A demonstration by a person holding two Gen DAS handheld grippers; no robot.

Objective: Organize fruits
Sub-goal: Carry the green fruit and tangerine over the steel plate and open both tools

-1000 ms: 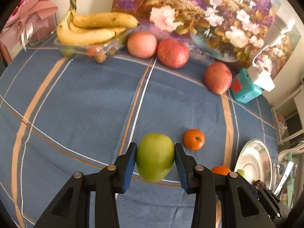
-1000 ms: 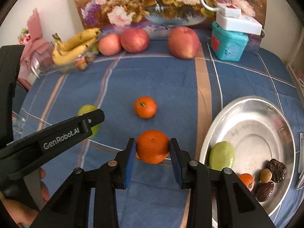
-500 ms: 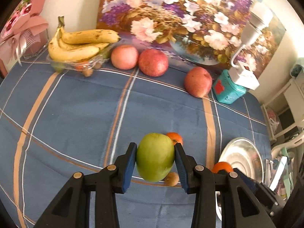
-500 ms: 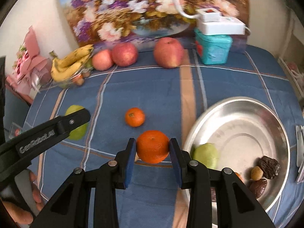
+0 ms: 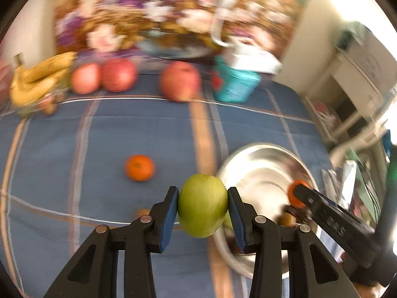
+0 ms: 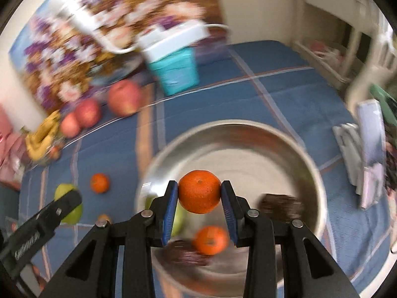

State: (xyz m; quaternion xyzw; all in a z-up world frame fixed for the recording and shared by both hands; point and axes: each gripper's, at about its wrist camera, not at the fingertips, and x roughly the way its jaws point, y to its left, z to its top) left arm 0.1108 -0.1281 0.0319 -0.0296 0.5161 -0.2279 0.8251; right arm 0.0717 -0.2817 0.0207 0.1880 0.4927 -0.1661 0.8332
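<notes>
Far left, table edge: banana bunch (image 5: 37, 82) and three red apples (image 5: 119, 74), untouched. Centre, blue checked table (image 5: 124, 129): one loose mandarin (image 5: 139, 167). Left gripper (image 5: 203, 207): clamped on green apple (image 5: 203, 206), carried beside rim of steel bowl (image 5: 263, 164). Right gripper (image 6: 199, 192): clamped on orange (image 6: 199, 191), hanging over bowl interior, above green fruit, another orange (image 6: 211, 240) and dark dried fruit. Advice: lower into a free patch of bowl, release low, one gripper at a time, to avoid rolling or bruising.
</notes>
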